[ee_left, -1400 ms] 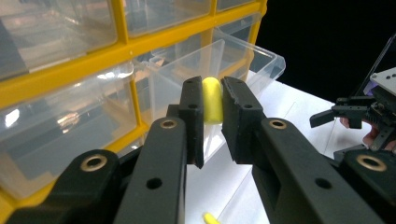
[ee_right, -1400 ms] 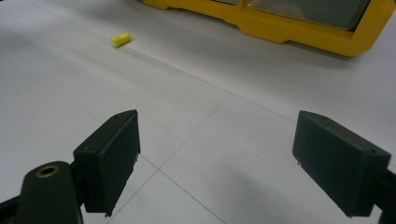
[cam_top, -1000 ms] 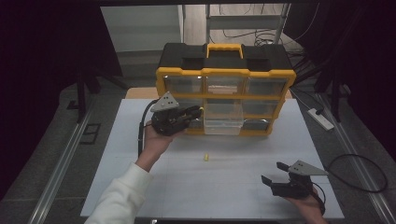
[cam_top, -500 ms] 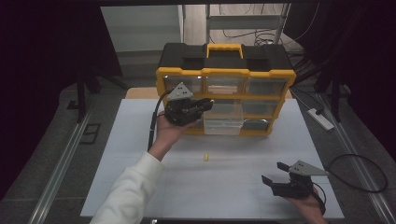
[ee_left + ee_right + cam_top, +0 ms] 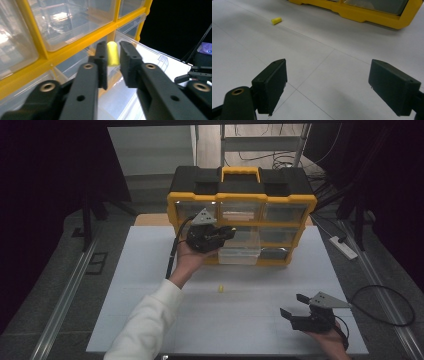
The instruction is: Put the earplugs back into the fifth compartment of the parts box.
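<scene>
Yellow foam earplug [image 5: 113, 53] between the left gripper's [image 5: 112, 53] jaws, above the pulled-out clear drawer [image 5: 240, 254].
The jaws have just been opening; a gap shows on the plug's right side. Near the yellow organiser [image 5: 242, 200], another earplug [image 5: 220, 289] lies on the table; the right gripper [image 5: 292, 306] hovers spread wide, holding nothing.

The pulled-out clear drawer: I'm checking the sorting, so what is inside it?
Inside the pulled-out clear drawer, no piece can be made out. The left gripper carries a yellow plug above it; its jaws have just been opening. The jaws hide part of the floor.
</scene>
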Demonstrator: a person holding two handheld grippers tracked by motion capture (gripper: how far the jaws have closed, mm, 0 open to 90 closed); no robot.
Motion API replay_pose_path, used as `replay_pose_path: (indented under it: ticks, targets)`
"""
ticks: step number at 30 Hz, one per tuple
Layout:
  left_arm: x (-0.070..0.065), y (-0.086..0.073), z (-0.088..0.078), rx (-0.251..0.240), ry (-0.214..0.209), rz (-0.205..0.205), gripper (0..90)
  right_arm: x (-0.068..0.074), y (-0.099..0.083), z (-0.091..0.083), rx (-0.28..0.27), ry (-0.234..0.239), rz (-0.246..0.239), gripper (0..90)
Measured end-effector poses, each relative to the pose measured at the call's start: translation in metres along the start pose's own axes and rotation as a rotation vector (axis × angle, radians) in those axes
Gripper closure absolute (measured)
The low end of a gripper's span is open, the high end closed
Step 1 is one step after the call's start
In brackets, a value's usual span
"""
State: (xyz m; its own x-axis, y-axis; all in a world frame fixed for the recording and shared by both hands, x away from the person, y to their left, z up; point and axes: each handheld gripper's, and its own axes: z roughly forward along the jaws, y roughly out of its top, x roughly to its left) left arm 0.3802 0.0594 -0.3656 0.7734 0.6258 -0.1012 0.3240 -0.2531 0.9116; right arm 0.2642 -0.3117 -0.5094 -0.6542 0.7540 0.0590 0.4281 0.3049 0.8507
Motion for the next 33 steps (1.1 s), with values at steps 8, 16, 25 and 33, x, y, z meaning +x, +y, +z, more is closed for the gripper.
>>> replay_pose_path:
  ticks: [8,16,25,33]
  targets:
    - [0.0,-0.004,-0.014,-0.011,0.048,-0.039,19.1,0.0,0.0,-0.001,-0.001,0.002,0.0,16.2]
    - [-0.001,-0.021,-0.041,0.004,0.072,-0.036,15.1,0.0,0.0,0.0,0.001,0.0,-0.002,16.2]
    - [-0.001,-0.045,-0.058,0.047,0.076,-0.049,15.2,0.0,0.0,0.0,0.004,0.0,-0.006,16.2]
    - [-0.003,-0.065,-0.061,0.114,0.059,-0.049,15.6,0.0,0.0,0.001,0.007,-0.002,-0.011,16.2]
